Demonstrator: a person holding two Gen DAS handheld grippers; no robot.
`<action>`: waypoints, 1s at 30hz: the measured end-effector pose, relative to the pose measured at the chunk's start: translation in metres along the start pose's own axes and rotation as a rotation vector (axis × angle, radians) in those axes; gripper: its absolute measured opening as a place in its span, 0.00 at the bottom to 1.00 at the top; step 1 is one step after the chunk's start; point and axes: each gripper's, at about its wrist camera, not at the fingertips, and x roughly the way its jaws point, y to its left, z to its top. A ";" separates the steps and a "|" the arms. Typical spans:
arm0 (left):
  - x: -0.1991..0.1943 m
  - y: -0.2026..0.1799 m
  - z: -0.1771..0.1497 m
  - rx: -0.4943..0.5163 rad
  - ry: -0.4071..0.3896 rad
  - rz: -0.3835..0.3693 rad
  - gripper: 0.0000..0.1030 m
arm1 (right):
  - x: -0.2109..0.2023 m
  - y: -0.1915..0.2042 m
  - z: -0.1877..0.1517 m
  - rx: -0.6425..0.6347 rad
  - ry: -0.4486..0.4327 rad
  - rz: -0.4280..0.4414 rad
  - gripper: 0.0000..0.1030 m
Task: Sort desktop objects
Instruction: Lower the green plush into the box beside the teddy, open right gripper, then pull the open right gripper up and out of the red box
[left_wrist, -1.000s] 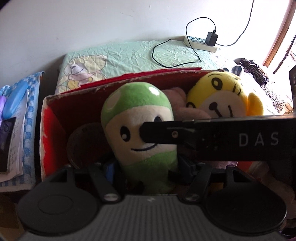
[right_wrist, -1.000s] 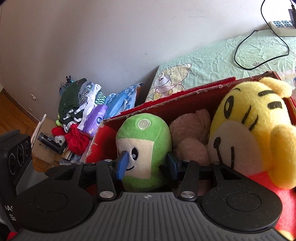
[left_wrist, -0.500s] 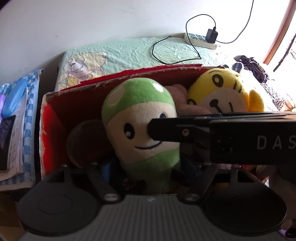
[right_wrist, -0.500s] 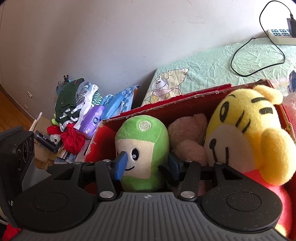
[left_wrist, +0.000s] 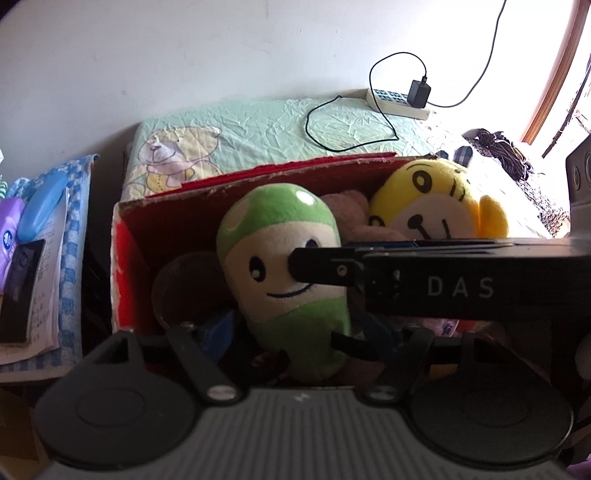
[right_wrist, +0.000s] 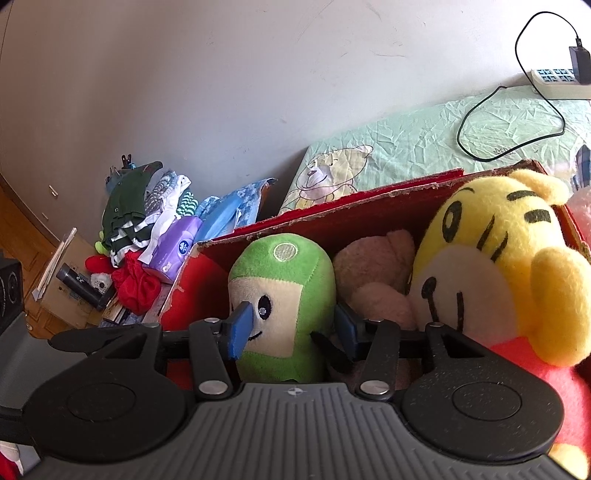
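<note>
A green and cream plush toy (right_wrist: 284, 295) with a smiling face stands upright in a red cardboard box (right_wrist: 369, 218). My right gripper (right_wrist: 291, 325) is shut on it, one blue pad over its face and the other at its far side. In the left wrist view that gripper's black finger (left_wrist: 317, 267) crosses the green plush toy (left_wrist: 280, 273) from the right. My left gripper (left_wrist: 299, 332) is open around the toy's base, with a gap on each side. A yellow plush (right_wrist: 491, 266) and a pink plush (right_wrist: 376, 273) sit beside the toy in the box.
A dark round object (left_wrist: 188, 284) lies in the box's left part. Behind the box is a green sheet with a bear print (left_wrist: 258, 129), a power strip (left_wrist: 399, 99) and a black cable. To the left lie clothes, a purple tissue pack (right_wrist: 177, 251) and papers (left_wrist: 48, 258).
Both cameras have drawn back slightly from the box. The green toy stays fixed between the right gripper's pads. In the left view the right gripper's finger has shifted a little to the right.
</note>
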 end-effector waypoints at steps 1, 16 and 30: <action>0.002 0.000 0.000 -0.001 0.003 -0.006 0.73 | -0.001 0.000 0.000 0.005 -0.001 0.000 0.49; 0.014 0.001 -0.002 0.008 0.027 0.023 0.72 | -0.017 -0.003 0.000 0.042 -0.060 0.069 0.25; 0.009 0.000 -0.004 -0.011 0.019 0.019 0.72 | -0.005 -0.015 -0.008 0.070 -0.007 0.031 0.16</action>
